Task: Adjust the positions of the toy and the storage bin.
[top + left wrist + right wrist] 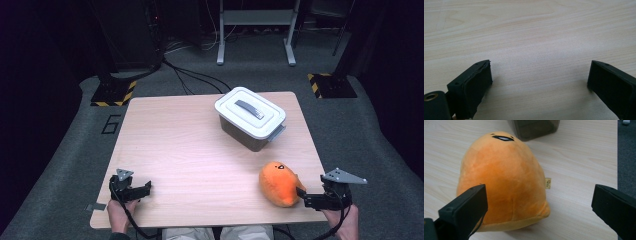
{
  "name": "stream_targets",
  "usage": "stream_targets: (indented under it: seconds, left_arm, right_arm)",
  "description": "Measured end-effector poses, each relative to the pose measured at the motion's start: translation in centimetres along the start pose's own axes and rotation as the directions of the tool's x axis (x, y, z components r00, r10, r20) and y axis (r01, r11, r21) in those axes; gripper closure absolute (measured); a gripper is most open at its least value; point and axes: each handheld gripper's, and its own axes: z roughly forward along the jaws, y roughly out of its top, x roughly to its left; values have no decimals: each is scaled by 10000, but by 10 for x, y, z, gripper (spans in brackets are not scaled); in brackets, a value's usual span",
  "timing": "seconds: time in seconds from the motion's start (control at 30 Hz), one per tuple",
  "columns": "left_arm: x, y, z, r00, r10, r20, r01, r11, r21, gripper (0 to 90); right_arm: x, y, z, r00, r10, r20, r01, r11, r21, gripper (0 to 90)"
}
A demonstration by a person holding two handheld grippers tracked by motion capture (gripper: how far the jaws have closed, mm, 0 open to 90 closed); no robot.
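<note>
An orange egg-shaped plush toy [278, 183] [504, 180] lies on the wooden table [200, 150] at the front right. Right behind it my right gripper [306, 195] [539, 205] stands open, its jaws wide apart, the left jaw over the toy's near side and the right jaw off to the side. A lidded storage box [250, 118], white lid with a grey handle over a dark body, stands at the back right; its dark base [534, 127] peeks past the toy. My left gripper [142, 189] [539, 85] rests open at the front left over bare wood.
The table's right edge [617, 157] runs close to my right gripper, with grey carpet beyond. Behind the table stand a white metal frame [255, 30], cables on the floor, and two yellow-black striped base plates [114, 93].
</note>
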Motion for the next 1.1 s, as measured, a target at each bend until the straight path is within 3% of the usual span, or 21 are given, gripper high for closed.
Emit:
stream_targets:
  seconds: [0.43, 0.7, 0.9, 1.0, 1.1]
  left_arm:
    - [0, 0, 0, 10000, 6, 6, -6, 10000, 0, 54]
    - [0, 0, 0, 10000, 7, 12, -7, 10000, -7, 54]
    - [0, 0, 0, 10000, 6, 15, -6, 10000, -8, 55]
    - [0, 0, 0, 10000, 6, 15, -6, 10000, -6, 55]
    - [0, 0, 0, 10000, 5, 15, -5, 10000, -8, 55]
  right_arm:
    - [15, 18, 11, 9980, -367, -516, 384, 9987, 320, 0]
    - [28, 32, 31, 9908, -801, -1091, 895, 9924, 839, 0]
    - [31, 33, 47, 9890, -894, -1180, 1045, 9862, 1286, 0]
    - [31, 31, 60, 9852, -718, -1558, 978, 9813, 1659, 58]
    - [31, 29, 64, 9835, -530, -1728, 822, 9827, 1660, 143]
